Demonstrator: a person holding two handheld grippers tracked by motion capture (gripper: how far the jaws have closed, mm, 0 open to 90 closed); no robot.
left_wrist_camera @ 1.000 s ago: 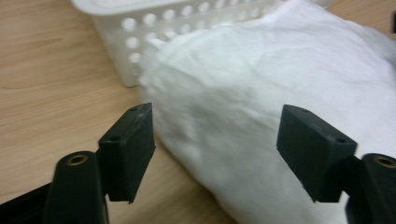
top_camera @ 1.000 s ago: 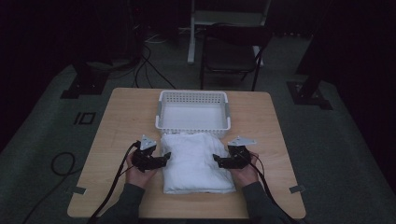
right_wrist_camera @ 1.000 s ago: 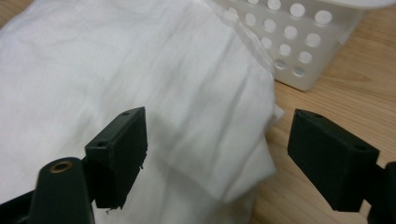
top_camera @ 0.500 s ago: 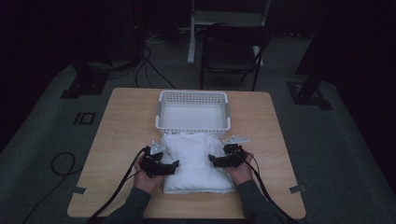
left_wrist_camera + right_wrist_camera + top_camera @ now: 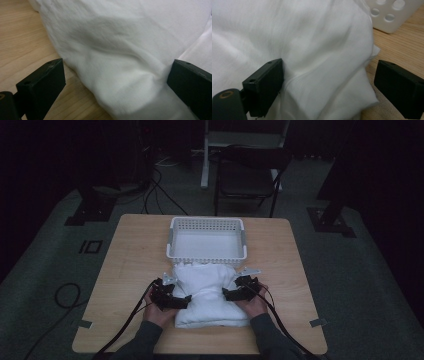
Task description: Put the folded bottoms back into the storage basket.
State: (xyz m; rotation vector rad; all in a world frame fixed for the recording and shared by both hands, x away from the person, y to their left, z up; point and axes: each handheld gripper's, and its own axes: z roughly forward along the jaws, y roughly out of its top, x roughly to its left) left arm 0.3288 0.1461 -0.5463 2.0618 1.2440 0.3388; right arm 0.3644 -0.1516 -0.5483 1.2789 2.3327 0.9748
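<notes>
My left claw (image 5: 186, 300) and right claw (image 5: 226, 294), just opening wide, straddle the cloth (image 5: 210, 292) edges ungripped; basket (image 5: 207, 256) touches its far edge; bare desk (image 5: 125, 270) either side.

In the high view my hands cover the near side edges of the folded white cloth (image 5: 210, 292), and my forearms run off the bottom edge. In my left gripper (image 5: 113, 82) view the cloth overruns the top and right edges. In my right gripper (image 5: 328, 80) view the white basket (image 5: 392, 15) is cut at the corner.
</notes>
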